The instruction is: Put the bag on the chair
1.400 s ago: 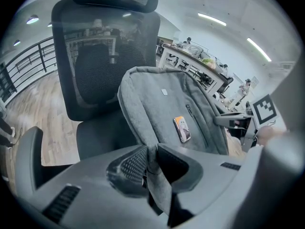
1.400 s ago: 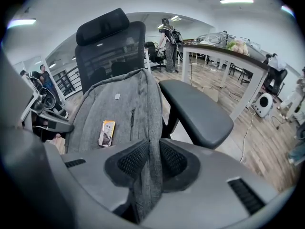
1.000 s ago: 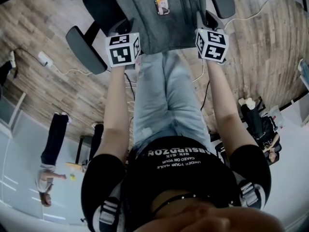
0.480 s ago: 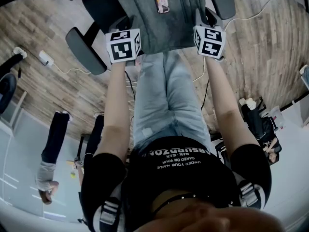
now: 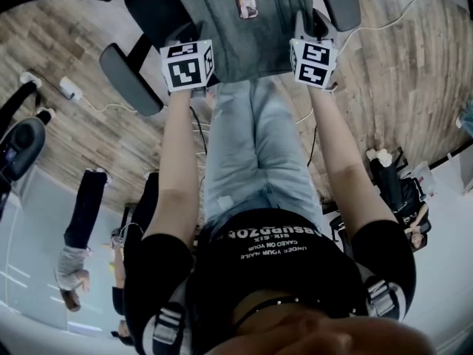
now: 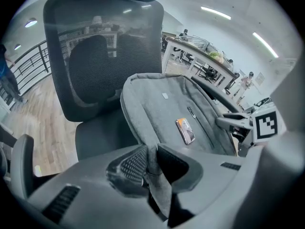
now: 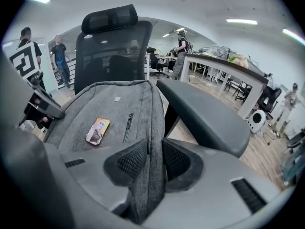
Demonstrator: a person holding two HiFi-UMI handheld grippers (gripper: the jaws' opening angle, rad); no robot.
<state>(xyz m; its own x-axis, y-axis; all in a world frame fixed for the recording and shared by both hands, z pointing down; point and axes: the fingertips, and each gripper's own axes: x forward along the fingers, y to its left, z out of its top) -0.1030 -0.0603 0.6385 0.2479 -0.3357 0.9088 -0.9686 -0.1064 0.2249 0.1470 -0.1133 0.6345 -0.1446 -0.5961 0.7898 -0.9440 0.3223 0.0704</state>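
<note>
A grey backpack with a small orange tag lies over the seat of a black office chair, top toward the mesh backrest. My left gripper is shut on the fabric of the bag's near left edge. Pinching the near right edge is my right gripper, beside the chair's right armrest. The bag slopes up from the jaws toward the backrest. In the head view the marker cubes hide both pairs of jaws.
The chair's left armrest juts out over the wooden floor. A power strip with a cable lies at the left, near a dark object. A person stands at lower left. Bags sit at right. Desks stand behind.
Both grippers have moved a little forward with the bag, which now lies further onto the seat. A dark object has come in at the left edge.
</note>
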